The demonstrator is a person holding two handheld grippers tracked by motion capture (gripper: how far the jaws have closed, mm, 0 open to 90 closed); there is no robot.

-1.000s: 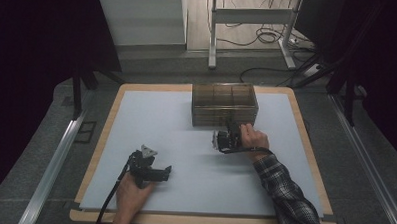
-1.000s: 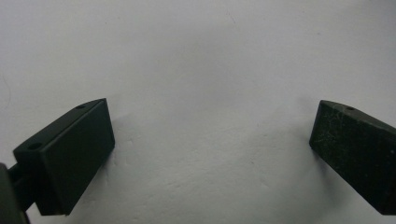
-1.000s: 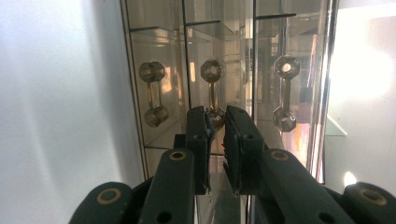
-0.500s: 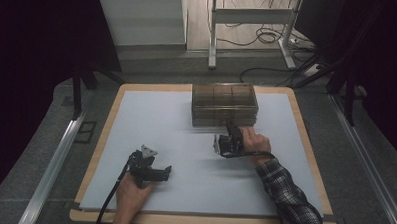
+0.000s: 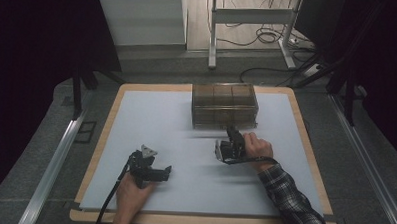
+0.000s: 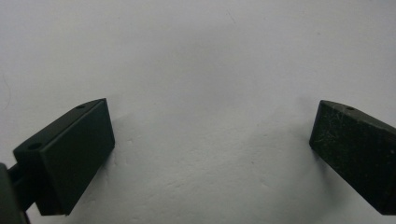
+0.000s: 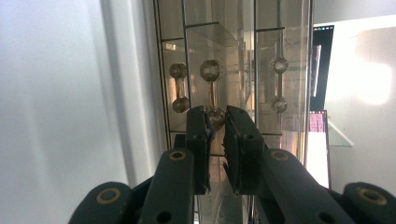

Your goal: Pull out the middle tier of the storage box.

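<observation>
Right gripper [image 7: 215,126] jaws nearly closed around clear drawer handle [image 7: 212,91], seen in its own view. Left gripper [image 6: 212,154] wide open, empty. Right hand [image 5: 255,146] has shifted nearer since earlier.

Table top [image 5: 151,115]: we see a matt, pale sheet, smooth, with faint scuffs in the left gripper view.
Table edge [image 5: 103,138]: it looks to us like light wood.
Drawer box [image 5: 225,104]: we see clear, brown-tinted plastic, glossy, with reflections.
Drawer handles [image 7: 211,88]: transparent and shiny, faceted ends.
Right gripper [image 7: 215,130]: we see black matt plastic.
Sleeve [image 5: 291,200]: we see plaid cloth.
</observation>
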